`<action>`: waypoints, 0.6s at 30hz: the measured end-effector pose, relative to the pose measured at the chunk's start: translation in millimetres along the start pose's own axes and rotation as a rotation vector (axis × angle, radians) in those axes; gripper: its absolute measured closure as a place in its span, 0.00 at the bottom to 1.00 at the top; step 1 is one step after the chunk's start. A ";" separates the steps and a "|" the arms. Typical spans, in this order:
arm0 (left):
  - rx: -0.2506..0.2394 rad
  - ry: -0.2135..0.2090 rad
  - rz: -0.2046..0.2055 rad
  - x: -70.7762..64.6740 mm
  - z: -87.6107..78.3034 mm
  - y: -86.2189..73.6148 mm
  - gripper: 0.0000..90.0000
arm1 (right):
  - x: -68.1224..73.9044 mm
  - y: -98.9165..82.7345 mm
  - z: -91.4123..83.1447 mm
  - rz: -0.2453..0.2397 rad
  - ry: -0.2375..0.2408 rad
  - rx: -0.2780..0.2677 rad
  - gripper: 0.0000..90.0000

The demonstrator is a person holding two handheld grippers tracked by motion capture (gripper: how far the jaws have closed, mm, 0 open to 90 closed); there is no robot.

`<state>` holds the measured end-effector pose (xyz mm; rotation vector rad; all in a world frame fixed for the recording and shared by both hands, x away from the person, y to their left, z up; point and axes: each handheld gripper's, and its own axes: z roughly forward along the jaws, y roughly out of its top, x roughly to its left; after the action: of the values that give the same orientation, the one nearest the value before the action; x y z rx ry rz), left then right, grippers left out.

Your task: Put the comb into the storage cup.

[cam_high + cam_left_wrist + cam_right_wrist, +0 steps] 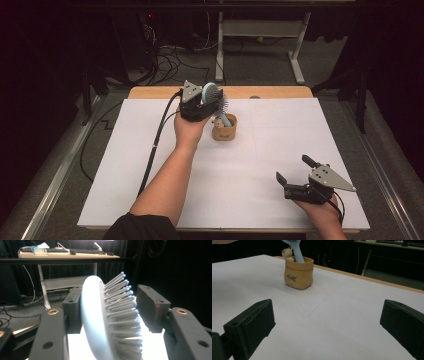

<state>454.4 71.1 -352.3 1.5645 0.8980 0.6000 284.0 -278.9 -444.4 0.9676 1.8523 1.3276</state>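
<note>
Low right in the high view, the right gripper (pixel 292 176) idles, fingers spread. Upper centre, the hairbrush (pixel 214 96) stands handle-down in the tan pot (pixel 224 130) on the worktop (pixel 260 165). The left gripper (pixel 206 107) brackets its head, fingers loosened, bristle side clear. Placing looks done; next, withdraw straight without tipping it.

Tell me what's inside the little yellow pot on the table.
The yellow pot holds the handle of a pale blue hairbrush, standing tilted, and a small bear figure at its rim. The pot's wall hides the handle's lower end and the pot's bottom.
</note>
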 end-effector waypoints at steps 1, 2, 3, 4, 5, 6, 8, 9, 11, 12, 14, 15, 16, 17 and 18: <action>0.005 0.000 -0.001 0.8 -0.2 0.1 0.47 | 0.0 0.0 0.0 0.000 0.000 0.000 0.00; 0.007 0.002 0.000 1.2 -0.3 0.1 0.47 | -0.2 0.0 0.0 0.000 0.000 0.000 0.00; 0.009 0.003 0.000 1.5 -0.4 0.1 0.46 | -0.2 -0.1 0.0 0.000 0.000 0.000 0.00; 0.010 0.004 0.002 1.7 -0.5 0.1 0.46 | -0.2 -0.2 0.1 0.001 -0.001 0.000 0.00; 0.011 0.005 0.001 2.0 -0.6 0.1 0.46 | -0.2 -0.2 0.1 0.001 -0.001 0.000 0.00; 0.012 0.006 0.000 2.2 -0.6 0.0 0.46 | -0.2 -0.3 0.1 0.001 0.000 0.000 0.00; 0.017 0.009 0.000 2.9 -1.0 0.2 0.45 | -0.3 -0.2 0.1 0.002 -0.001 0.000 0.00; 0.018 0.010 -0.002 3.2 -1.1 0.2 0.44 | -0.3 -0.2 0.1 0.002 -0.001 0.000 0.00; 0.020 0.012 -0.001 3.7 -1.4 0.2 0.44 | -0.3 -0.3 0.3 0.001 -0.001 0.000 0.00; 0.021 0.013 0.001 4.0 -1.6 0.2 0.44 | -0.4 -0.4 0.4 0.000 0.000 0.000 0.00; 0.024 0.014 0.003 4.3 -1.9 0.3 0.43 | -0.3 -0.3 0.2 0.001 -0.001 0.000 0.00; 0.025 0.016 0.004 4.5 -2.0 0.3 0.43 | -0.3 -0.3 0.1 0.003 -0.001 0.000 0.00; 0.026 0.017 0.004 4.5 -2.1 0.4 0.43 | -0.3 -0.3 0.1 0.003 -0.001 0.000 0.00; 0.027 0.017 0.004 4.7 -2.1 0.3 0.42 | -0.3 -0.2 0.2 0.002 -0.001 0.000 0.00; 0.029 0.019 0.004 4.9 -2.1 0.3 0.42 | -0.4 -0.2 0.1 0.003 -0.002 0.001 0.00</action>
<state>455.6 76.4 -352.0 1.5891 0.9213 0.6080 284.3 -279.2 -444.6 0.9717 1.8508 1.3273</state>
